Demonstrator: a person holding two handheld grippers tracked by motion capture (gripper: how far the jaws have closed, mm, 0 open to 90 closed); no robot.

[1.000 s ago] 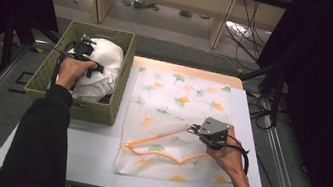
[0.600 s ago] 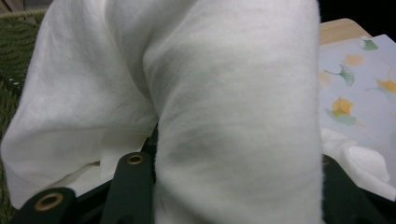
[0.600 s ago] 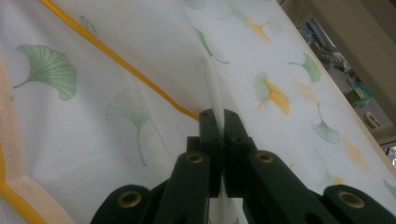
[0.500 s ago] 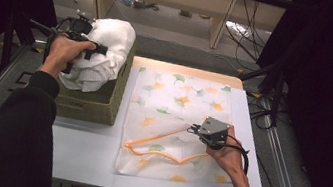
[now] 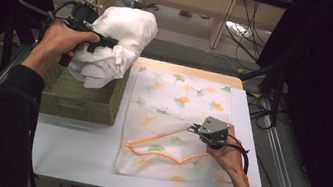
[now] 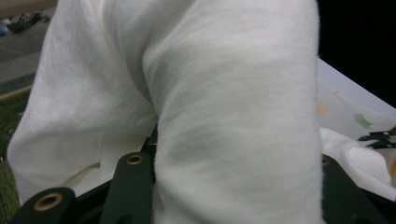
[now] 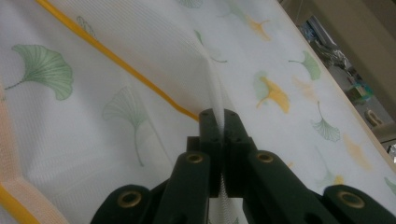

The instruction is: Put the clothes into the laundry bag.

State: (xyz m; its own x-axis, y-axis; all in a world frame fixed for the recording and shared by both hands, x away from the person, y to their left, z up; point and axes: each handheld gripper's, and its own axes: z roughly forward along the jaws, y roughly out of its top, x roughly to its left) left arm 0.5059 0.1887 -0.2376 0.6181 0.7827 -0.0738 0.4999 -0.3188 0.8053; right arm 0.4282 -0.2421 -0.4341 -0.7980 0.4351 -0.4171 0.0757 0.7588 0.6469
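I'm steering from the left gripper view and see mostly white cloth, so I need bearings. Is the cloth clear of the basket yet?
Observer: Mostly. In the high view the left gripper holds the white cloth above the woven basket; its lowest folds hang near the rim.
Operator: What is the other gripper doing?
Observer: The right gripper is shut on a pinched fold of the leaf-print mesh bag.
Operator: Where is that pinch?
Observer: Beside the bag's orange-trimmed opening, lifting the top layer slightly.
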